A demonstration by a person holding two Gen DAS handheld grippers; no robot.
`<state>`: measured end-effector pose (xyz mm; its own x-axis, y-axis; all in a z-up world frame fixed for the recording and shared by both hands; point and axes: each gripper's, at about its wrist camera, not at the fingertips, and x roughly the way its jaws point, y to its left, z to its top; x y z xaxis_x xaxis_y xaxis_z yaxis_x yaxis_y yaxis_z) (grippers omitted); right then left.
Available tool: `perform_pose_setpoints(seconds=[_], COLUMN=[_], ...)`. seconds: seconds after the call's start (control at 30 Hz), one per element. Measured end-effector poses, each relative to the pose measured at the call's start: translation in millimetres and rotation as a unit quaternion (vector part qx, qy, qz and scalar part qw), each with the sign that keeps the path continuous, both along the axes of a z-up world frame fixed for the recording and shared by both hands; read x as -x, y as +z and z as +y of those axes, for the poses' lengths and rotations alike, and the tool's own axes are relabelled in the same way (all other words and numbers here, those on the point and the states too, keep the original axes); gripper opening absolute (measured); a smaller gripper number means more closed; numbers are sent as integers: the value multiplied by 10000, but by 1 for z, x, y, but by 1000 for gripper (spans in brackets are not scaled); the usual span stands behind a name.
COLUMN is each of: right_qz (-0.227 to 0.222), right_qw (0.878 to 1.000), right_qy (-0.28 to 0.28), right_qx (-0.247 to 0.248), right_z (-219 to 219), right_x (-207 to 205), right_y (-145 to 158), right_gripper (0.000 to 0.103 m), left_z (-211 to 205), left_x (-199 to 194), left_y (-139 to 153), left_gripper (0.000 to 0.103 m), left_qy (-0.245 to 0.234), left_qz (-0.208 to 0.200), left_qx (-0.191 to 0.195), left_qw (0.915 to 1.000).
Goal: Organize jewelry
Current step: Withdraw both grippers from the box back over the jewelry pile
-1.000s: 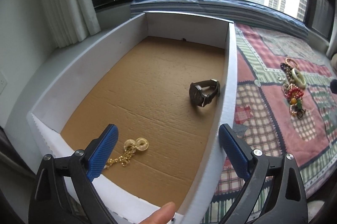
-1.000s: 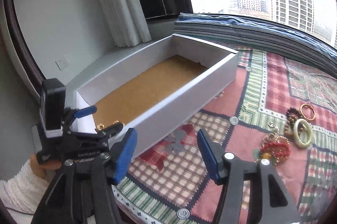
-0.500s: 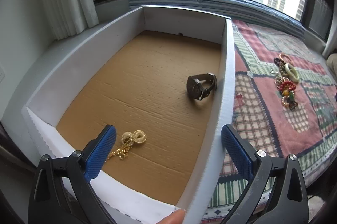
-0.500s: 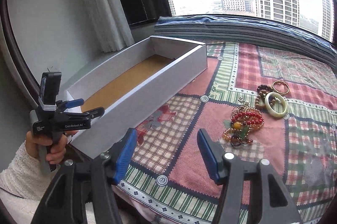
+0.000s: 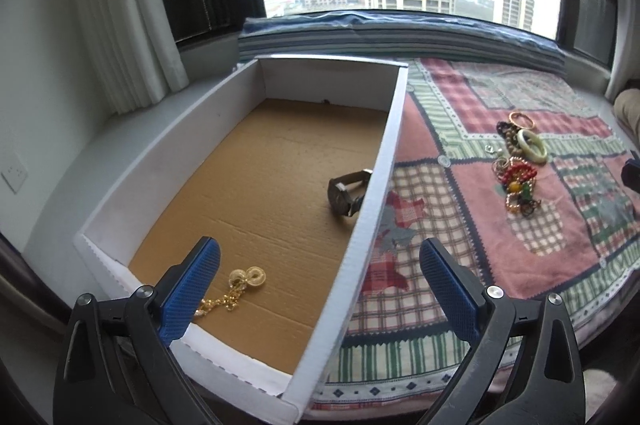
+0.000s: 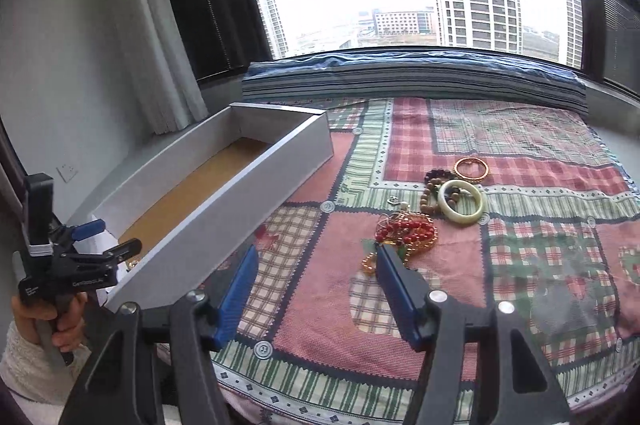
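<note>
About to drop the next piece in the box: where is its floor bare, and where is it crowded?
Bare: the box floor from the far wall to between the wristwatch and left wall. Crowded: near-left corner with the gold chain, and the watch against the right wall.

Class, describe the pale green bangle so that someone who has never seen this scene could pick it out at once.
Find the patchwork quilt to the right of the white box. A heap of jewellery lies on it, and the bangle is at the far end, beside a thin gold bracelet. It alone is a thick, smooth, pale green ring; the others are beaded or thin.
</note>
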<state>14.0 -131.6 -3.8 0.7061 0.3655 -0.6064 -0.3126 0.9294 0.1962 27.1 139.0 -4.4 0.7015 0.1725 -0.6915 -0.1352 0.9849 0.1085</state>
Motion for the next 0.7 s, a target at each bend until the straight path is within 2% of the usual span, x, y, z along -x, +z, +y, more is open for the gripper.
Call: perform_pose_setpoints(seconds=[0.2,0.33,0.47,0.53,0.6,0.7], right_qz=[119,84,124,129,94,288], right_qw=[9980,9962,9986,9982,9975,9937], right_qy=[-626,-860,-256,183,516,970], right_qx=[53,113,-445,-564,-469,-489], right_z=[-29,-32,-23,-11,2,16], right_x=[0,7,34,53,71,85], right_y=[5,49,118,147,167,177], right_gripper=[63,63,63,67,74,74], left_z=[-26,-37,-50,-56,-61,-66], left_x=[-5,-7,-4,-4,-6,-8], left_y=[11,7,6,5,3,2], left_gripper=[101,101,101,101,101,101], left_qy=[-140,-248,-325,-362,-390,-403], left_qz=[-173,-16,27,56,93,92], left_qx=[126,332,365,390,401,437], left_qw=[9997,9991,9988,9986,9984,9982])
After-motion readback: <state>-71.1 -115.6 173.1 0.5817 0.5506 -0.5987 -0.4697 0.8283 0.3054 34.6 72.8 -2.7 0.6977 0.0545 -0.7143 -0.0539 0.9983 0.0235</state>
